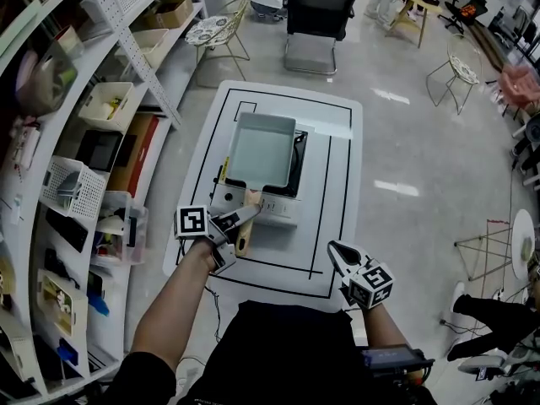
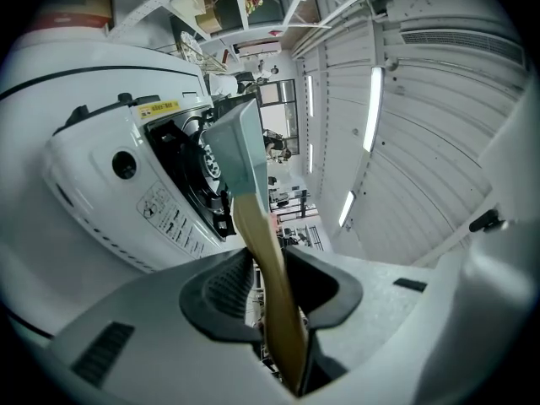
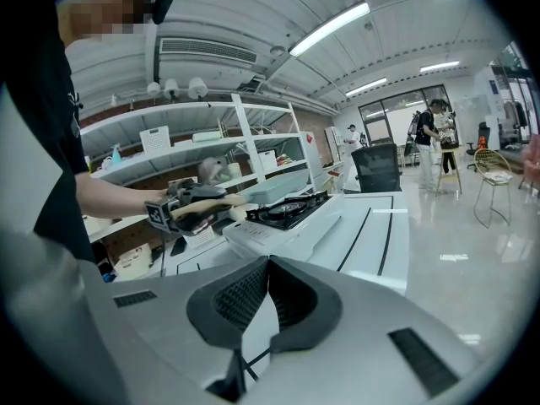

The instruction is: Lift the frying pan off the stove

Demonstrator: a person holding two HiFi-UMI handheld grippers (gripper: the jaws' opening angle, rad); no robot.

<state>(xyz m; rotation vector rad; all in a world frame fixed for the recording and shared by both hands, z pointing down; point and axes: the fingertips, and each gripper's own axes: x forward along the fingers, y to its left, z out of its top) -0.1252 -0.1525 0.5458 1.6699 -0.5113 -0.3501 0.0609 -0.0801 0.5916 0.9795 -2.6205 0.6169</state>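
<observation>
Clamped by the left gripper point(image 1: 239, 220) jaws on the wooden handle point(image 2: 270, 294), frying pan point(image 1: 263, 150) over the stove point(image 1: 274, 212) on the white surface point(image 1: 337, 142), right gripper point(image 1: 340, 254) jaws closed empty; probably rigid, front-heavy, smooth-handled, so best gripped firmly nearer the pan end.

Your surface point(image 1: 333, 192) is a white rectangular top standing on a glossy pale floor point(image 1: 422, 142). Black lines point(image 1: 323, 226) are drawn on it: a large rectangle runs just inside the edges, with a second line parallel to its 3 o'clock side. The only thing resting directly on it is a white portable gas stove point(image 1: 278, 211), placed a little toward 9 o'clock of centre, with its control panel facing 6 o'clock, toward you. From 1 to 5 o'clock of the stove the top is bare white.
</observation>
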